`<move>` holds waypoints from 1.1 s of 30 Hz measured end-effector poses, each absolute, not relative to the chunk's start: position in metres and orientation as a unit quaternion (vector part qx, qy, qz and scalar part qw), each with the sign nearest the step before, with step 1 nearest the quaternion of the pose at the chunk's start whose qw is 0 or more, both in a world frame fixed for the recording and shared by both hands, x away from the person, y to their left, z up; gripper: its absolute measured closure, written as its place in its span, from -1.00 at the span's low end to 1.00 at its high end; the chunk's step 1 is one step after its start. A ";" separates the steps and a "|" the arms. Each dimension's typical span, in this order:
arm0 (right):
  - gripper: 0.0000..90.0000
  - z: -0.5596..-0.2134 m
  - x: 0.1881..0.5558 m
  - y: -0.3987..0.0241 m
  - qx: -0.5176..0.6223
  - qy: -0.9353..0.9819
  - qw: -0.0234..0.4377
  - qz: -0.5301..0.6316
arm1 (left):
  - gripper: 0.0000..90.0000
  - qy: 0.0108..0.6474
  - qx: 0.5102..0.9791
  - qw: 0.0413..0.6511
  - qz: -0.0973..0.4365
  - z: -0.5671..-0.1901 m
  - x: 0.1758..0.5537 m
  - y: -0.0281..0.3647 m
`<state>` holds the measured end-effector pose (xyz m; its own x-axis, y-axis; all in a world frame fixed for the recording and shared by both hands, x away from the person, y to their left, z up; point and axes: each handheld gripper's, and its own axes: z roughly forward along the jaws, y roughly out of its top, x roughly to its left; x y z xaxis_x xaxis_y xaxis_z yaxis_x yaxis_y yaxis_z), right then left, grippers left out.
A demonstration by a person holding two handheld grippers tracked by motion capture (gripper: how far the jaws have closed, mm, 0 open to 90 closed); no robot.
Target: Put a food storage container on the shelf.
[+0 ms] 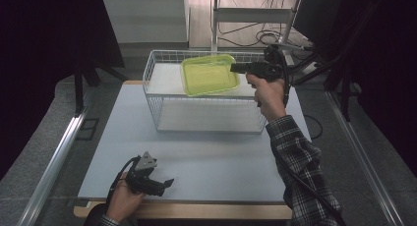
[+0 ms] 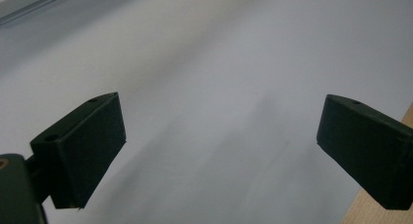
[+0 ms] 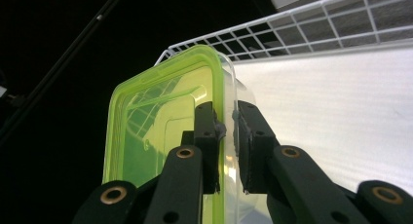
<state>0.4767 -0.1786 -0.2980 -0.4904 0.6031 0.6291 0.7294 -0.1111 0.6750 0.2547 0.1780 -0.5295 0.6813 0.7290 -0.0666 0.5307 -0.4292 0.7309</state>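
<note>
A clear plastic container with a yellow-green lid (image 1: 209, 74) hangs tilted over the top shelf of a white wire rack (image 1: 196, 120). My right gripper (image 1: 237, 68) is shut on its right rim. In the right gripper view the two black jaws pinch the edge of the container (image 3: 160, 121), with my right gripper (image 3: 227, 136) clamped where lid meets wall. My left gripper (image 1: 164, 185) rests low near the table's front left corner, held in a hand. In the left gripper view my left gripper (image 2: 219, 151) stands open over bare table with nothing between its jaws.
The pale grey table top (image 1: 211, 162) spreads in front of the rack, with a wooden front edge (image 1: 196, 211). Metal rails (image 1: 54, 157) run along both sides. Cables and a metal frame (image 1: 255, 19) lie on the floor behind the rack.
</note>
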 end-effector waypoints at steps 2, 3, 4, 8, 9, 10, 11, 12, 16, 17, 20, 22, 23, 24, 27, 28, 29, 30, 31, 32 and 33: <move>0.77 -0.298 0.479 -0.176 -0.504 -0.664 0.051 -0.550 | -0.92 0.377 0.835 0.378 0.131 -0.530 0.255 0.178; 0.77 -0.297 0.481 -0.174 -0.506 -0.664 0.046 -0.549 | -0.92 0.377 0.836 0.377 0.130 -0.530 0.255 0.178; 0.77 -0.297 0.482 -0.173 -0.508 -0.664 0.043 -0.547 | -0.92 0.377 0.836 0.377 0.129 -0.530 0.255 0.178; 0.77 -0.298 0.487 -0.169 -0.516 -0.664 0.027 -0.540 | -0.92 0.377 0.837 0.376 0.129 -0.530 0.255 0.178; 0.77 -0.299 0.488 -0.168 -0.518 -0.665 0.025 -0.538 | -0.92 0.377 0.837 0.375 0.129 -0.530 0.255 0.178; 0.77 -0.300 0.488 -0.167 -0.521 -0.663 0.023 -0.537 | -0.92 0.377 0.837 0.375 0.129 -0.530 0.255 0.178; 0.77 -0.300 0.489 -0.167 -0.522 -0.664 0.019 -0.536 | -0.92 0.377 0.838 0.375 0.129 -0.530 0.255 0.178; 0.77 -0.301 0.489 -0.166 -0.524 -0.663 0.015 -0.534 | -0.92 0.377 0.838 0.374 0.128 -0.530 0.255 0.178; 0.76 -0.302 0.489 -0.163 -0.524 -0.669 -0.004 -0.526 | -0.92 0.376 0.839 0.372 0.128 -0.531 0.255 0.178; 0.76 -0.302 0.488 -0.163 -0.525 -0.670 -0.005 -0.525 | -0.92 0.376 0.839 0.371 0.129 -0.531 0.255 0.177; 0.73 -0.303 0.487 -0.162 -0.524 -0.673 -0.014 -0.522 | -0.92 0.376 0.840 0.370 0.128 -0.531 0.255 0.177; 0.71 -0.304 0.486 -0.162 -0.525 -0.675 -0.019 -0.518 | -0.92 0.376 0.841 0.369 0.128 -0.531 0.255 0.177; 0.71 -0.304 0.486 -0.162 -0.525 -0.675 -0.019 -0.518 | -0.92 0.376 0.841 0.369 0.128 -0.531 0.255 0.177; 0.68 -0.306 0.486 -0.161 -0.525 -0.678 -0.027 -0.513 | -0.92 0.376 0.841 0.367 0.128 -0.532 0.255 0.176; 0.67 -0.308 0.486 -0.161 -0.525 -0.681 -0.031 -0.509 | -0.92 0.375 0.842 0.365 0.128 -0.532 0.255 0.176; 0.66 -0.309 0.486 -0.161 -0.526 -0.680 -0.032 -0.510 | -0.92 0.375 0.843 0.364 0.128 -0.532 0.255 0.176; 0.65 -0.309 0.486 -0.162 -0.526 -0.681 -0.034 -0.508 | -0.92 0.375 0.843 0.364 0.128 -0.532 0.255 0.176; 0.64 -0.310 0.486 -0.162 -0.527 -0.682 -0.037 -0.506 | -0.92 0.375 0.843 0.364 0.127 -0.532 0.255 0.176; 0.64 -0.310 0.486 -0.162 -0.527 -0.683 -0.039 -0.504 | -0.92 0.375 0.843 0.363 0.127 -0.533 0.255 0.176; 0.63 -0.311 0.486 -0.162 -0.526 -0.684 -0.042 -0.503 | -0.92 0.375 0.844 0.363 0.126 -0.533 0.255 0.176; 0.63 -0.311 0.486 -0.161 -0.527 -0.686 -0.045 -0.500 | -0.92 0.374 0.844 0.362 0.127 -0.533 0.255 0.175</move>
